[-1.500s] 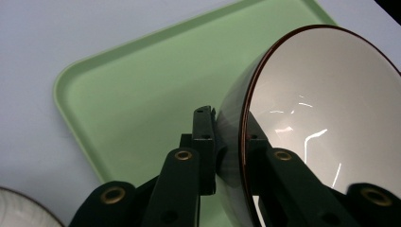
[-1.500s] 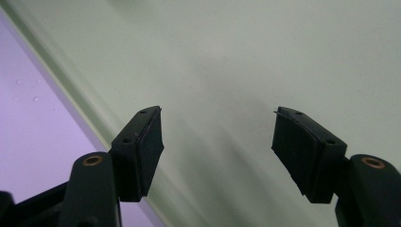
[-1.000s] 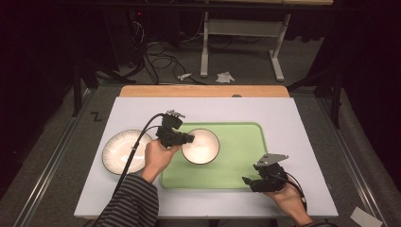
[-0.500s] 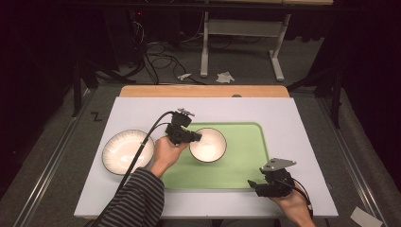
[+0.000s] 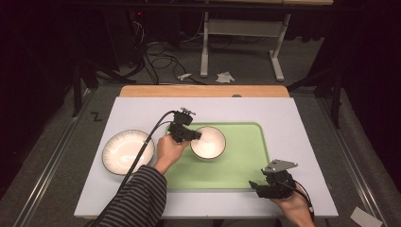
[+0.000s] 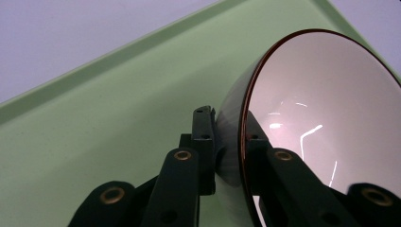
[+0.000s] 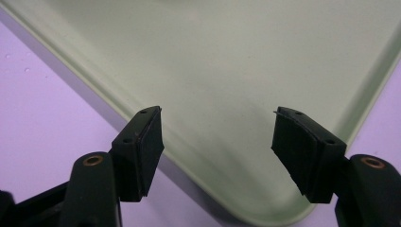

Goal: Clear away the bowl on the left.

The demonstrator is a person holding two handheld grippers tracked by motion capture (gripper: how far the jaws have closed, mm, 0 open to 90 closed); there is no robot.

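On the table's left the plate (image 5: 128,152) waits; your left gripper (image 5: 193,135) pinches the rim of the bowl (image 5: 208,142) over the green tray (image 5: 246,161), so lower it level before letting go; your right gripper (image 5: 257,187) rests wide open, empty. Since a second ago the bowl has travelled rightward along the tray.

Glossy glazed ceramic bowl (image 6: 326,123) with thin brown rim; smooth matt green plastic tray (image 7: 246,56); matt pale tabletop (image 5: 302,118); ribbed, glossy plate (image 5: 127,151); matt black gripper pads (image 7: 149,142)
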